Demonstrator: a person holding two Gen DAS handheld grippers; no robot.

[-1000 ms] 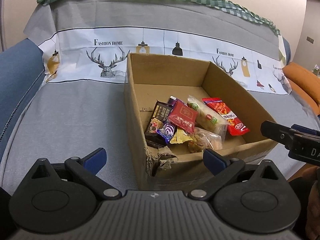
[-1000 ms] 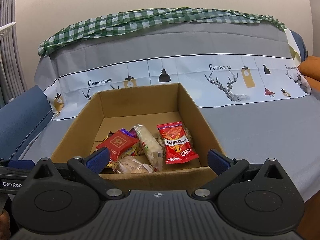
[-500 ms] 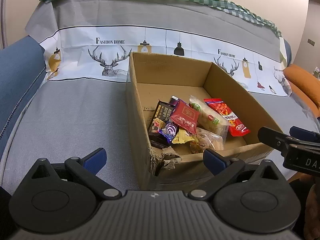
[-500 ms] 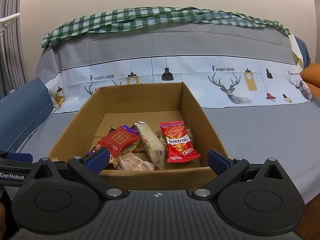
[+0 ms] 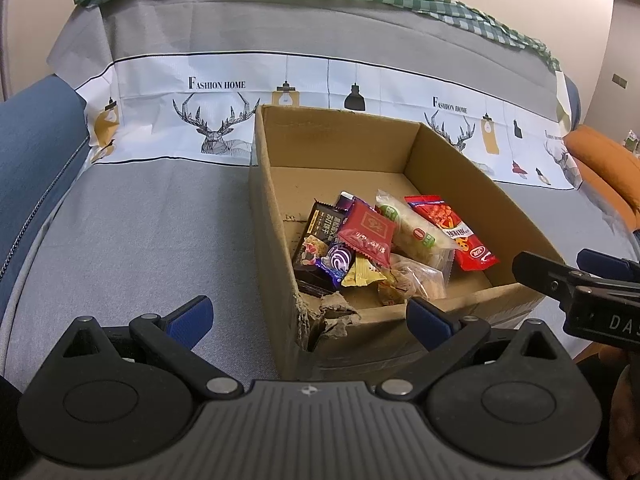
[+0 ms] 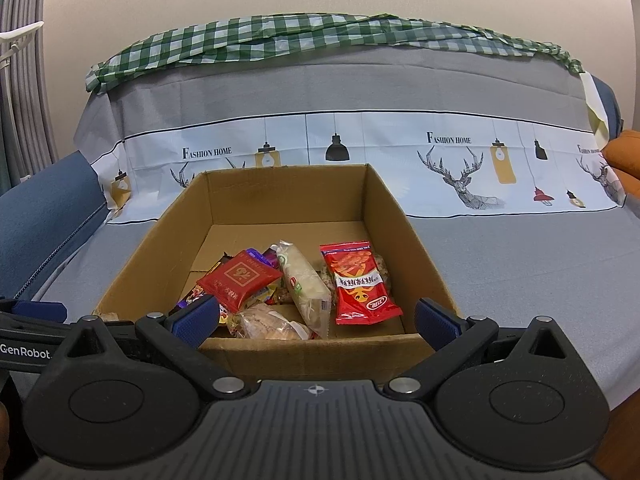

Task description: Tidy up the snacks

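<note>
An open cardboard box (image 5: 276,216) (image 6: 404,220) sits on the grey sofa seat and holds several snack packets. Among them are a long red packet (image 5: 452,230) (image 6: 358,282), a clear wrapped roll (image 5: 412,226) (image 6: 304,286), a red square packet (image 5: 366,230) (image 6: 238,280) and a dark chocolate bar (image 5: 316,248). My left gripper (image 5: 310,314) is open and empty, just before the box's torn near-left corner. My right gripper (image 6: 316,318) is open and empty, just before the box's near wall; it also shows at the right edge of the left wrist view (image 5: 580,284).
The sofa has a grey cover with a printed deer band (image 6: 460,176) and a green checked cloth (image 6: 320,36) along the top. A blue armrest (image 5: 36,152) is at the left, an orange cushion (image 5: 604,164) at the right. Grey seat (image 5: 152,232) lies left of the box.
Both cameras have tilted or moved slightly; the box sits a little lower in both views. The snacks have not moved and both grippers stay open.
</note>
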